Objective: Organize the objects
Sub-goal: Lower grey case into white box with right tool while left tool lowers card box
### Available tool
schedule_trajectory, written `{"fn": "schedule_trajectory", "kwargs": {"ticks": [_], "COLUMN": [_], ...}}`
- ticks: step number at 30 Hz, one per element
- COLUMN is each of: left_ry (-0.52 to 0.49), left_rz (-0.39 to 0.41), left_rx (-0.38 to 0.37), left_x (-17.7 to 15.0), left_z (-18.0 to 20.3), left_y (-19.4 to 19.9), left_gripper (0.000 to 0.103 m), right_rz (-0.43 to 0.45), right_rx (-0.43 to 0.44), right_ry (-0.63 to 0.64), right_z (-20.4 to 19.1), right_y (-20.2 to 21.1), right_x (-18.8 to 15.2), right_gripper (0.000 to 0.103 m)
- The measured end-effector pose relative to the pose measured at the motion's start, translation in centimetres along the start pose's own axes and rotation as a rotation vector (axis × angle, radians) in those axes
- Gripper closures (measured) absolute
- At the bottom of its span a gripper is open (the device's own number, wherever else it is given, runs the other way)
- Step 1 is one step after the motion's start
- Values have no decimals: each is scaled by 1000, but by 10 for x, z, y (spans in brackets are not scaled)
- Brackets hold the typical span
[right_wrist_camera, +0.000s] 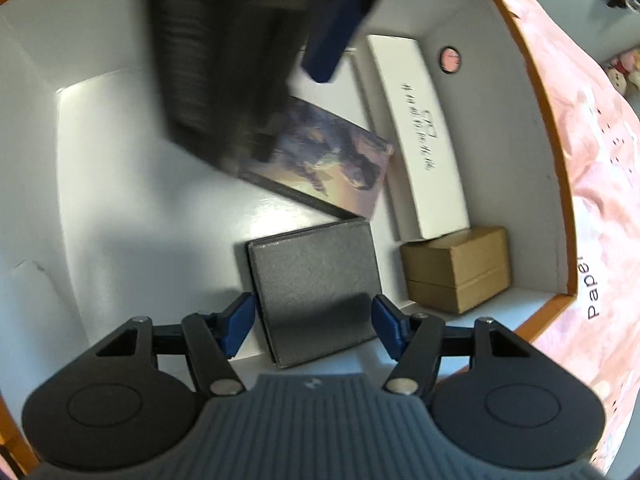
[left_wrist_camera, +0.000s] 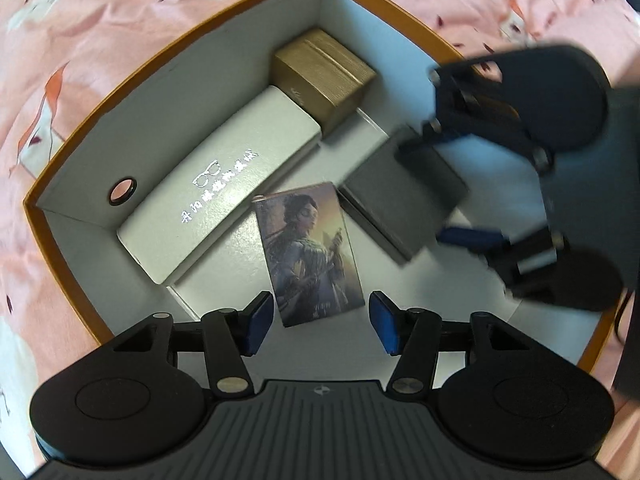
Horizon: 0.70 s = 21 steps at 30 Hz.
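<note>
The pink sheet [right_wrist_camera: 592,216] bears the word "Paper" in dark letters by the box's edge; the long white box [left_wrist_camera: 224,184] carries a glasses outline and a line of Chinese characters, too blurred to read.

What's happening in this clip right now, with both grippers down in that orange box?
A person is sorting small items inside an orange-rimmed box. The left gripper hangs open over a picture card lying on the box floor. The right gripper straddles a flat black box, pads not visibly pressing. A long white case and a brown cardboard box already sit along one wall.
</note>
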<state>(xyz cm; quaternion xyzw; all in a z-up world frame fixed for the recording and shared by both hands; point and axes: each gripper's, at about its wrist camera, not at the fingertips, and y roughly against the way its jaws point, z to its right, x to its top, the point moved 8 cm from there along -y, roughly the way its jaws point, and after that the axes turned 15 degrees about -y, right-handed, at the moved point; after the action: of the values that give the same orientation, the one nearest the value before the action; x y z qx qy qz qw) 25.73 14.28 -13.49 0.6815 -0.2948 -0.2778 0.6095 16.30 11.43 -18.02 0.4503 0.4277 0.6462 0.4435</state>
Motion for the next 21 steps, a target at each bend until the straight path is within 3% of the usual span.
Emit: {"fn": "schedule_trajectory", "kwargs": {"ticks": [6, 8, 16, 19, 21], "left_ry": [-98, -124, -192, -178, -144], "left_rz": [-28, -42, -182, -201, -196], "left_rx": [41, 71, 144, 148, 135], "left_x": [-18, -19, -31, -33, -32], "left_z": [20, 21, 29, 28, 27], "left_y": [-3, -7, -30, -37, -38], "left_gripper": [31, 31, 31, 39, 54], "right_rz": [22, 29, 47, 52, 55], "right_rx": [-16, -53, -35, -6, -2], "right_ry": [-36, -41, -64, -98, -98], "right_z": [9, 12, 7, 6, 4], "right_y": [-2, -2, 7, 13, 15], "right_x": [4, 6, 9, 12, 13], "right_gripper": [56, 66, 66, 64, 65]}}
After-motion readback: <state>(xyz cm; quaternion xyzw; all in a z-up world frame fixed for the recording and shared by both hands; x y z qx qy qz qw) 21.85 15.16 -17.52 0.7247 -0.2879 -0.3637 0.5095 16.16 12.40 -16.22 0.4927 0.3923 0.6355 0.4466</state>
